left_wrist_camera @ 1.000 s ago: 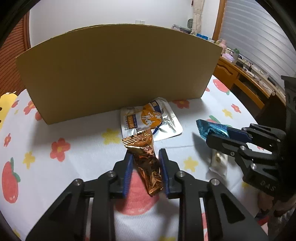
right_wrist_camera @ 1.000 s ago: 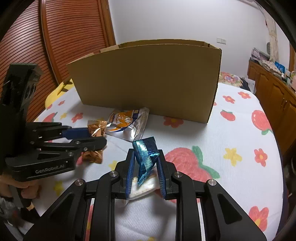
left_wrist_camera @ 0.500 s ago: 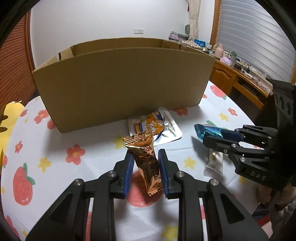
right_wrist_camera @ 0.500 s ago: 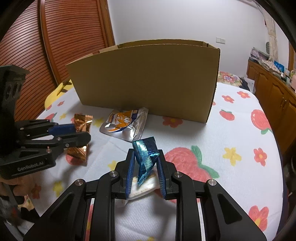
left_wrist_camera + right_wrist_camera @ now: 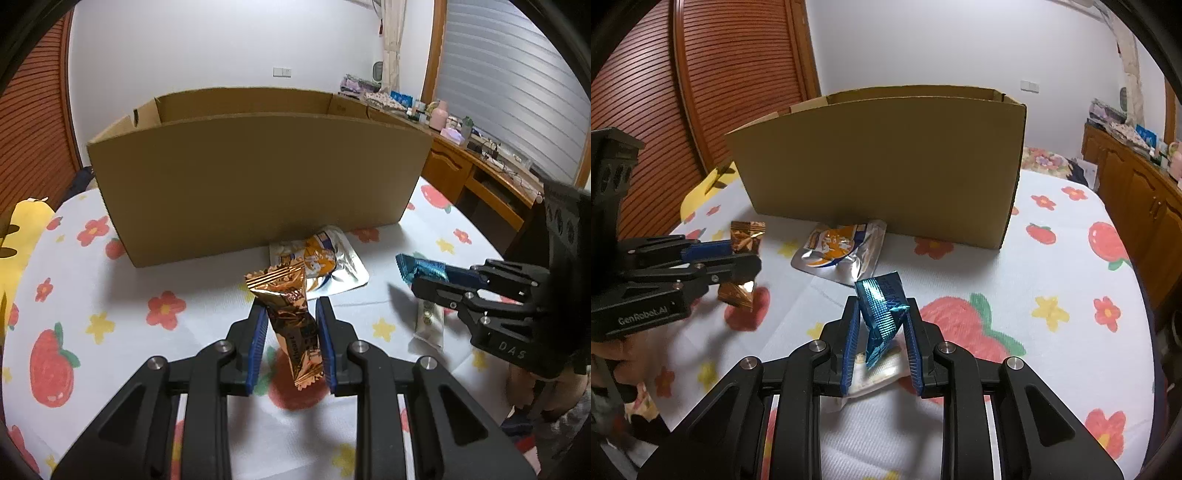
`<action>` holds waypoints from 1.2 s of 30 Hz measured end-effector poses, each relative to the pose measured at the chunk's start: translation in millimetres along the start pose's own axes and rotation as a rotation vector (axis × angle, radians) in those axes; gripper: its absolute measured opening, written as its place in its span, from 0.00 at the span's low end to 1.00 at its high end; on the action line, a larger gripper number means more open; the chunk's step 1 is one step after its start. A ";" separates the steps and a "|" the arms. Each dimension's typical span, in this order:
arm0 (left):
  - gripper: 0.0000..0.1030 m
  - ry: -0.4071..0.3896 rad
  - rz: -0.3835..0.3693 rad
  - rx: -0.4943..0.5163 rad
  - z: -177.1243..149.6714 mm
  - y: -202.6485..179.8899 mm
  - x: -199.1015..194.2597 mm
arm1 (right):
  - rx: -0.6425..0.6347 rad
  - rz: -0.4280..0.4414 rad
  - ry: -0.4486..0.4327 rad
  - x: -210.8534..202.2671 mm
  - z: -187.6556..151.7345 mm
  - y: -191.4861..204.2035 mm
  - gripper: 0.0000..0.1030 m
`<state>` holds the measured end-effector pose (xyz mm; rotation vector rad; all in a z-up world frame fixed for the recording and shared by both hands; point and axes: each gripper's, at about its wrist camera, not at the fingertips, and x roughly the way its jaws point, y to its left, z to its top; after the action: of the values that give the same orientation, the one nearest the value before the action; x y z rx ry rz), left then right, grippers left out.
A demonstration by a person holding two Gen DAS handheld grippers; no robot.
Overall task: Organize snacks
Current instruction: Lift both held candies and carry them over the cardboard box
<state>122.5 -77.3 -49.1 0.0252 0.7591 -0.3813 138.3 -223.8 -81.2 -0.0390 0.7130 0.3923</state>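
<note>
Crinkled copper-foil snack packet point(image 5: 291, 325) clenched upright in the left gripper point(image 5: 290, 328) above the flower-printed tablecloth point(image 5: 110, 295), ridged blue foil wrapper point(image 5: 882, 314) pinched in the right gripper point(image 5: 881, 332), flat silver pouch point(image 5: 842, 251) lying before the open brown cardboard box point(image 5: 886, 166), small white sachet point(image 5: 875, 376) beneath.

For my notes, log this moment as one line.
left gripper: shut on copper snack | right gripper: shut on blue snack | cardboard box: open
</note>
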 end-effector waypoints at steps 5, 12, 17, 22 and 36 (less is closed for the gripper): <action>0.24 -0.041 0.000 -0.003 7.5 4.5 -14.9 | 0.000 -0.004 -0.021 -3.6 0.0 0.3 0.21; 0.24 -0.089 0.011 0.001 17.6 11.9 -33.4 | 0.002 -0.011 -0.058 -10.8 -0.9 0.1 0.22; 0.24 -0.117 0.019 0.015 25.8 16.2 -41.6 | -0.001 -0.027 -0.079 -14.6 -0.2 1.9 0.22; 0.24 -0.138 0.033 0.027 38.1 22.5 -48.1 | -0.027 -0.063 -0.083 -16.5 2.7 6.9 0.22; 0.24 -0.199 0.061 0.059 85.4 36.0 -63.3 | -0.106 -0.084 -0.196 -61.9 68.3 14.1 0.21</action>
<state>150.1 -36.6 51.8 0.0646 0.5493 -0.3425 133.7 -220.2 12.0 -0.1282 0.4947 0.3472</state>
